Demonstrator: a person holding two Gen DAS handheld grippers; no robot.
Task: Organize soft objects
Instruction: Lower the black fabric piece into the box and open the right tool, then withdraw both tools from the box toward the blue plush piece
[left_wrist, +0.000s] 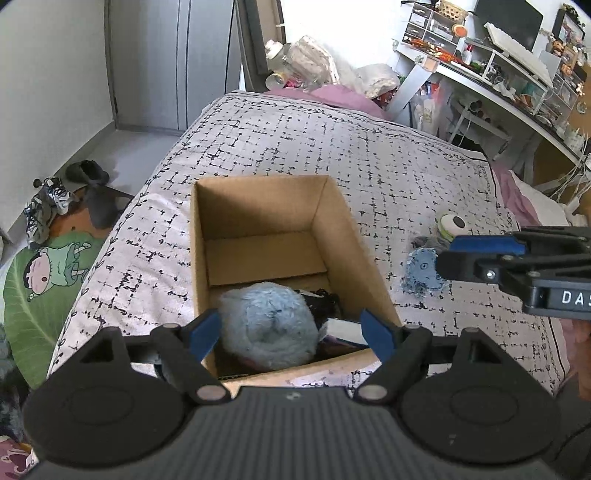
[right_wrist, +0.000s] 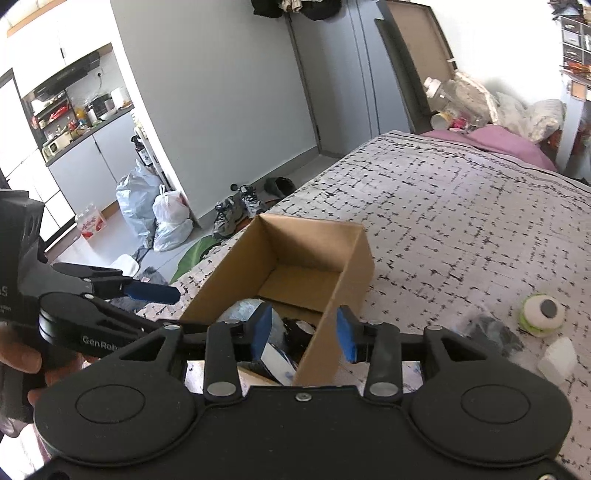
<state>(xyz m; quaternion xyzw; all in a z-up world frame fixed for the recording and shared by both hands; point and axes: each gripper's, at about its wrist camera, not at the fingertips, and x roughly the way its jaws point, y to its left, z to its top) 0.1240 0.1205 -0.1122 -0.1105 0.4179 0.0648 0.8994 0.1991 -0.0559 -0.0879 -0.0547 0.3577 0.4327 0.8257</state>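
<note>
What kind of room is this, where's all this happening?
Most likely a bedroom in a small flat: a cardboard box sits on a bed, a cluttered desk stands beside it, and a kitchen counter shows through a doorway.

Bed w/ white, black-crosshatched cover fills centre of left wrist view. Open cardboard box is set on it, lower centre. At mid right, a blue fabric patch, a grey item & a green-white eyeball plush are seen lying close together on the cover. Pink bedding is seen at upper centre.
</note>
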